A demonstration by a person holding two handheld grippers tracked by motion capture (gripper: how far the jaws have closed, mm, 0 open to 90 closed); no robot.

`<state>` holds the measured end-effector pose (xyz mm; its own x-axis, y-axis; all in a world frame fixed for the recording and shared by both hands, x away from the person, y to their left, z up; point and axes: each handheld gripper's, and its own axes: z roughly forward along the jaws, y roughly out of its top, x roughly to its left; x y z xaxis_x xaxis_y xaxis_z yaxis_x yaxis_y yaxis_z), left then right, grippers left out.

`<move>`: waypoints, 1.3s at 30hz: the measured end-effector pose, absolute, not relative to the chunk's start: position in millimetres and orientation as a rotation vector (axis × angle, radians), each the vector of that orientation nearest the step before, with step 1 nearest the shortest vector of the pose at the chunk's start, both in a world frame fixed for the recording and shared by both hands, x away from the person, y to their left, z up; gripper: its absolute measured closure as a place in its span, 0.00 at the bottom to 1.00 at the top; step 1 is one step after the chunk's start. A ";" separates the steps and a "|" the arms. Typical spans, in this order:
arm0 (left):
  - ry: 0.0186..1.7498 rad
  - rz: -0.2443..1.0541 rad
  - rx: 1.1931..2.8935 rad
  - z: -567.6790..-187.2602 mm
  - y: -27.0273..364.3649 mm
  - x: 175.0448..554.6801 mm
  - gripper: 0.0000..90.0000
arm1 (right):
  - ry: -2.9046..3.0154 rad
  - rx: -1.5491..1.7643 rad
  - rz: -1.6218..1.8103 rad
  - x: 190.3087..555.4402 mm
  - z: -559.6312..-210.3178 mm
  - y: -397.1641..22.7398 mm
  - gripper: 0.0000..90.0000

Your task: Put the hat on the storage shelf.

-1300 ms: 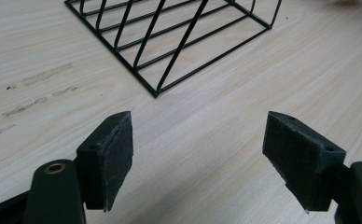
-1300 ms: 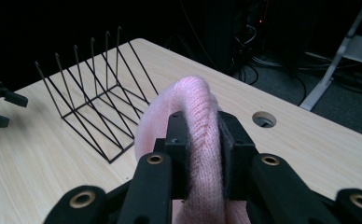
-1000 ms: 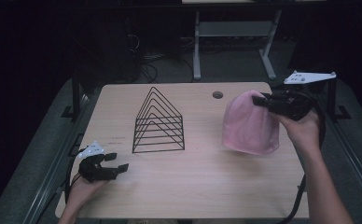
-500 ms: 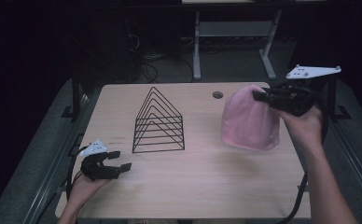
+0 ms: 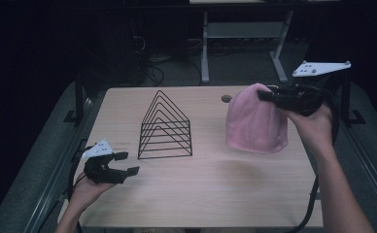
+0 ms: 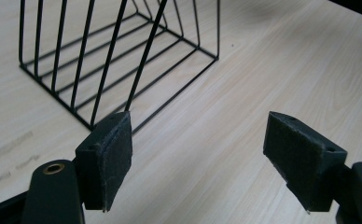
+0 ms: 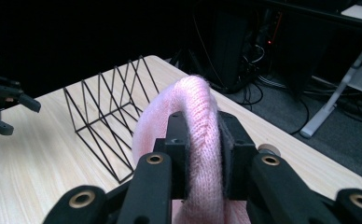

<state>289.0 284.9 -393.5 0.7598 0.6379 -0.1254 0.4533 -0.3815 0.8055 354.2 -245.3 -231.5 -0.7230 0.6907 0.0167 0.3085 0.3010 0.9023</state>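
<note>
A pink knit hat [image 5: 254,121] hangs above the right side of the table, pinched at its top by my right gripper [image 5: 265,95]. In the right gripper view both jaws squeeze a fold of the pink knit hat [image 7: 198,121], so my right gripper [image 7: 202,154] is shut on it. A black wire rack [image 5: 164,128] of nested triangles stands on the table's middle left. My left gripper [image 5: 127,163] rests near the front left edge, open, with nothing between its pads [image 6: 107,158]. The black wire rack [image 6: 118,56] lies just beyond them.
The light wooden table [image 5: 201,194] has a small round grommet [image 5: 226,98] near its far edge. A desk frame [image 5: 245,34] and cables stand on the dark floor behind. Metal rails [image 5: 55,170] run along both table sides.
My right gripper has lifted the hat slightly and drifted right over the last second. The left gripper has barely moved.
</note>
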 end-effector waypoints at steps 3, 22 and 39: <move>0.796 0.257 2.038 -386.8 282.0 288.9 0.26 | 2.200 0.873 1.400 353.3 -226.7 -241.1 0.84; 0.692 0.240 2.027 -355.1 267.8 290.4 0.26 | 2.205 0.783 1.475 354.9 -204.8 -212.3 0.84; 0.609 0.230 2.011 -325.5 255.3 295.8 0.26 | 2.224 0.677 1.542 357.4 -186.0 -170.3 0.84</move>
